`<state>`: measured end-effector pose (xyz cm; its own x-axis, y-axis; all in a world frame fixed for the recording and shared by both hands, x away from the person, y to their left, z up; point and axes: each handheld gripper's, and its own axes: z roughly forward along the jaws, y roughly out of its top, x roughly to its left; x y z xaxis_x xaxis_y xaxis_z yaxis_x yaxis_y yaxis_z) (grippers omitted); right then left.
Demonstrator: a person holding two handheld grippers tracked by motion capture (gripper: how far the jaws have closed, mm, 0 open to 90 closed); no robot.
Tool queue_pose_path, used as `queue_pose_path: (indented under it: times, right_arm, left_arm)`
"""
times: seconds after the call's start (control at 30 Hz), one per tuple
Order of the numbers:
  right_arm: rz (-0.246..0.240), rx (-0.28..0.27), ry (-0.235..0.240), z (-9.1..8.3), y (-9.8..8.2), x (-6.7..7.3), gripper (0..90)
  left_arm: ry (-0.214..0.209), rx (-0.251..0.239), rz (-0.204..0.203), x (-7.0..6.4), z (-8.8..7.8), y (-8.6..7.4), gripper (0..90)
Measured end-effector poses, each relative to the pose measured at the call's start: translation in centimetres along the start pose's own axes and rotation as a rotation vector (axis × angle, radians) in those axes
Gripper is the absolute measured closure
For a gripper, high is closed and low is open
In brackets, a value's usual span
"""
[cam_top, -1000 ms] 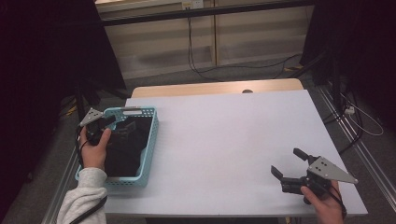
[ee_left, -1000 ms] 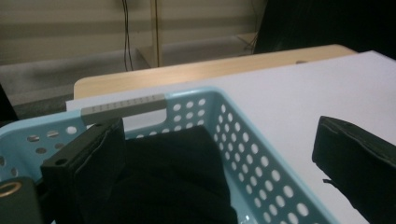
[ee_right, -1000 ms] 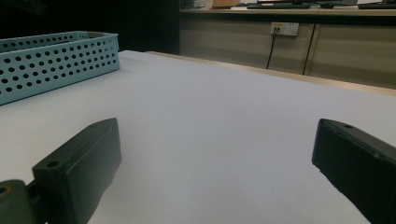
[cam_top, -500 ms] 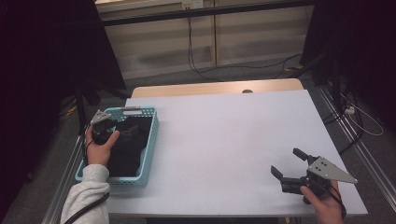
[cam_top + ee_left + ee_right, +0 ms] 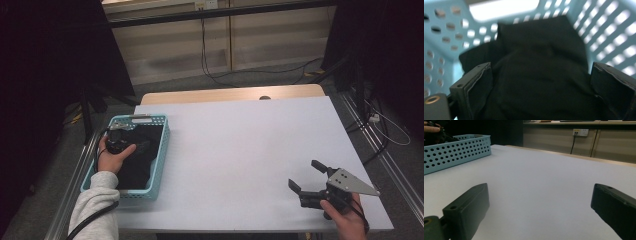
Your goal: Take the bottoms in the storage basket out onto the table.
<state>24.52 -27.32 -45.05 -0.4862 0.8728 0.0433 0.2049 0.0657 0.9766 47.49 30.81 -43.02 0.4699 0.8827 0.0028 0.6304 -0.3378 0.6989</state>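
One blue basket [image 5: 161,150], seemingly one black cloth [image 5: 536,75], left gripper [image 5: 541,82] and right gripper [image 5: 310,181] both spread apart

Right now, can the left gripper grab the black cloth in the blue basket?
Probably yes. The left gripper is down inside the blue basket, its jaws wide open on either side of the black cloth, with nothing between them.

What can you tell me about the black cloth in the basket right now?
The black cloth is a dark, soft-looking fabric lying crumpled in folds inside the light blue perforated basket at the table's left edge. It covers most of the basket's floor and bunches up against the walls. The left gripper reaches down into it, jaws spread wide on either side of a raised fold, apparently touching it but not yet closed.
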Motion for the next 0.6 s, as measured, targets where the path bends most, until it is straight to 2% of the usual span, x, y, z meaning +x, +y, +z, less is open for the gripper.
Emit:
queue_pose_path:
  times: [0.07,0.13,0.2,0.27,0.43,0.5,0.57,0.6]
  right_arm:
    - [0.0,0.001,0.0,0.0,0.0,0.0,1.0]
    - [0.002,-0.001,0.003,0.0,0.0,0.0,1.1]
    - [-0.001,-0.002,0.005,0.0,0.0,0.1,1.1]
    - [0.001,0.001,0.006,0.0,0.0,0.1,1.1]
    - [0.005,-0.001,0.009,0.0,0.0,0.0,1.2]
    - [0.007,0.002,0.01,0.0,0.0,0.1,1.3]
    - [0.0,0.003,0.012,0.0,0.0,0.1,1.3]
    - [-0.001,0.003,0.012,0.0,0.0,0.1,1.3]
  left_arm:
    - [0.001,0.007,0.01,0.1,0.1,-0.1,5.5]
    - [-0.003,0.002,0.0,0.2,0.3,-0.5,5.5]
    - [0.017,0.043,0.011,0.5,0.8,-1.0,5.2]
    - [0.025,0.055,0.009,0.6,0.8,-1.1,5.2]
    - [0.022,0.091,-0.037,1.0,1.2,-1.6,1.4]
    - [0.008,0.098,-0.065,1.1,1.4,-1.8,0.2]
    - [0.001,0.103,-0.066,1.1,1.4,-1.8,0.0]
    - [-0.007,0.101,-0.085,1.1,1.4,-2.0,0.0]
